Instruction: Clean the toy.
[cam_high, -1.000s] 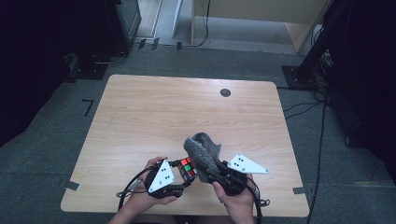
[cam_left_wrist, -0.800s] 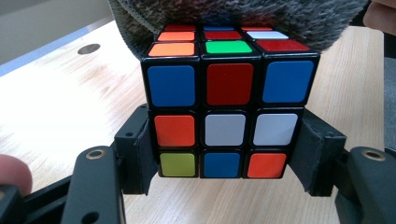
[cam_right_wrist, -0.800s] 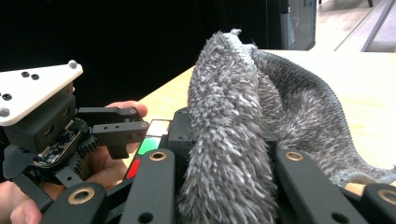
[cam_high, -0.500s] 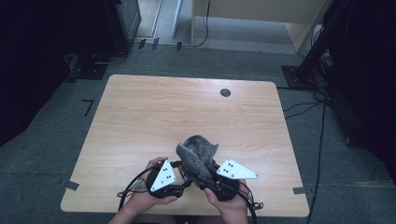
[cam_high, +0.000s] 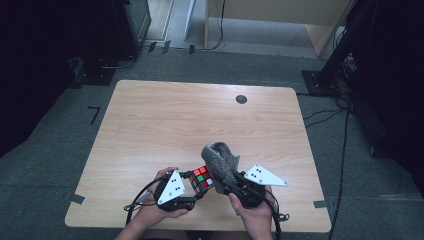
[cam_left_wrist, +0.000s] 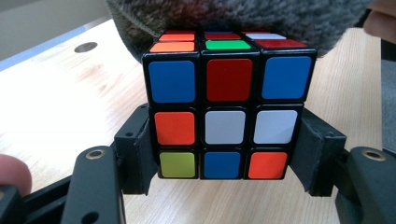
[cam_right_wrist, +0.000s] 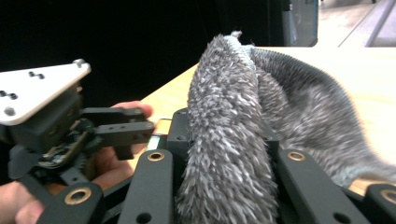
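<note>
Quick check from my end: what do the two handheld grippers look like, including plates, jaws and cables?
Both are black. The left gripper and right gripper each carry a pale three-cornered plate marked with small black dots. The jaws are black angular bars with brass-coloured ringed holes and dark flat pads. Black cables trail back toward the person. No sleeves show at the hands.
</note>
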